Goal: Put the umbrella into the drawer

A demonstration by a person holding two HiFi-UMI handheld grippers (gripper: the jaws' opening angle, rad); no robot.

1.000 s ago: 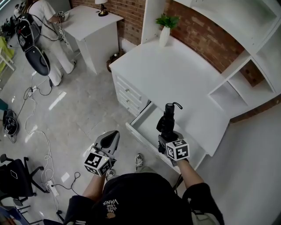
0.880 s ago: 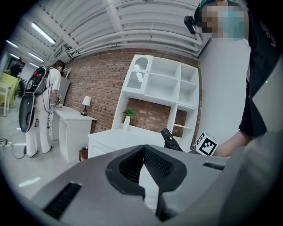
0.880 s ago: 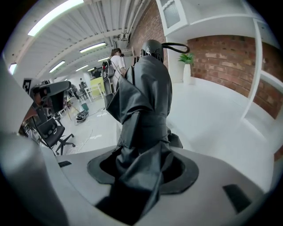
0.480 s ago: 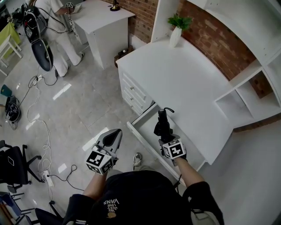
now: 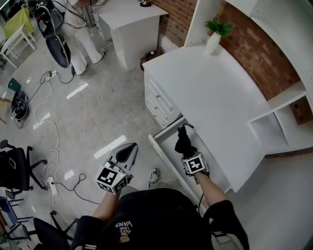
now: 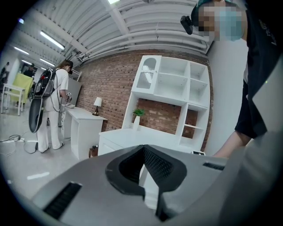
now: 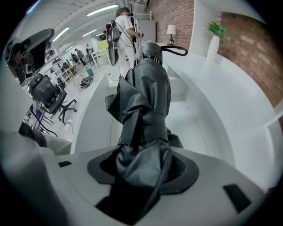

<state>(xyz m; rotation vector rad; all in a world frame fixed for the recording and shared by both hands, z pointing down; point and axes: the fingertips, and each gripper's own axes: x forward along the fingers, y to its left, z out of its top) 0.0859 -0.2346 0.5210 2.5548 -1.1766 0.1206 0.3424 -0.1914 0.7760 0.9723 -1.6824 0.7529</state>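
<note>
Lowered since earlier, right gripper [image 7: 143, 172] pinches umbrella [image 7: 146, 101] over the drawer [image 5: 168, 139]; only its view shows that grip. Left gripper [image 6: 142, 152] pressed together.

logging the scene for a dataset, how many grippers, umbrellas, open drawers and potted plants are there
grippers: 2 (left gripper, right gripper)
umbrella: 1
open drawer: 1
potted plant: 1
total: 5

Red brick wall [image 5: 274, 63]; white shelving unit [image 5: 288, 29]; white desk [image 5: 132, 12] with table lamp [image 6: 97, 105]; potted plant [image 5: 219, 28]; glossy grey tiled floor [image 5: 98, 107], trailing cables [image 5: 49, 141]; black office chair [image 5: 14, 168]; ceiling strip lights [image 6: 51, 39].
</note>
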